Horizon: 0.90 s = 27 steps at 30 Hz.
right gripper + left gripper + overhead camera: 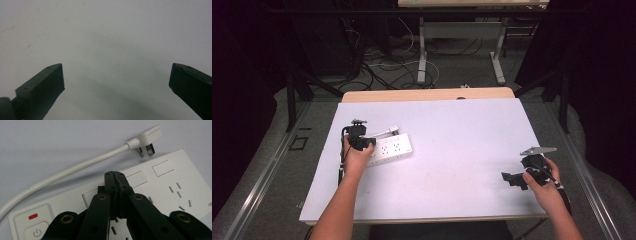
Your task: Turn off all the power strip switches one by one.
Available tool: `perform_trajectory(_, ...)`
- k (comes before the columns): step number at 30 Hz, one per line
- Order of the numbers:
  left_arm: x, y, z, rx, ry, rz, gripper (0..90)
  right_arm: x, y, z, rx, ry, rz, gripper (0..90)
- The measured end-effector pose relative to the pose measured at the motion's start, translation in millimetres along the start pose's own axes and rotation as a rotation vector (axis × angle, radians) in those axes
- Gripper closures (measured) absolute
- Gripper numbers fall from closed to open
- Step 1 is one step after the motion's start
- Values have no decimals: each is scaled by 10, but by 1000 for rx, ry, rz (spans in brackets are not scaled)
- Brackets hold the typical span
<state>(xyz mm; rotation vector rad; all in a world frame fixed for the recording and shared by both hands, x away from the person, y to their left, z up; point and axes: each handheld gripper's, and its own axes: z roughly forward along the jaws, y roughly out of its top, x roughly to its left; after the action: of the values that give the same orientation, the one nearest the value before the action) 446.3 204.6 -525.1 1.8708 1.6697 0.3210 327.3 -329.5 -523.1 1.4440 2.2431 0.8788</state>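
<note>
A white power strip (389, 150) lies on the left half of the white table top (452, 135), with its white cable (65, 173) and plug (147, 138) loose beside it. My left gripper (362, 142) hovers over the strip's left end. Its jaws are shut with nothing between them, tips (115, 175) over the strip's face (160, 185) near a row of blank covers. A power button with a red light (33, 216) sits at the strip's end. My right gripper (514, 179) rests low at the table's right front, jaws wide open (116, 77) over bare table.
The table's front edge (422, 219) runs just ahead of both forearms. Beyond the far edge (427, 94) are a floor with tangled cables (382, 65) and the legs of another table (422, 55). Dark frames stand at both sides.
</note>
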Motion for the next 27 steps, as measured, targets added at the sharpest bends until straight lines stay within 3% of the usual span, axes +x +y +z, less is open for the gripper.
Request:
perform_trajectory(9, -27, 15, 5, 12, 4, 2, 900, -2, -2, 6, 2, 0, 1, 0)
perform_trajectory(10, -38, 11, 19, -7, 14, 5, 900, -1, -2, 7, 4, 0, 3, 0)
perform_trajectory(18, -60, 25, 15, 4, 3, 5, 900, -9, -3, 6, 1, -1, 2, 0)
perform_trajectory(20, -71, 22, 23, -18, 6, 3, 900, -4, -5, 6, 3, -3, 5, 0)
perform_trajectory(24, -93, 34, 15, -4, -7, 9, 900, 0, -3, 12, 3, 2, -1, 0)
perform_trajectory(27, -123, 39, 33, -21, -5, 8, 900, -1, -3, 13, 2, 2, 0, 0)
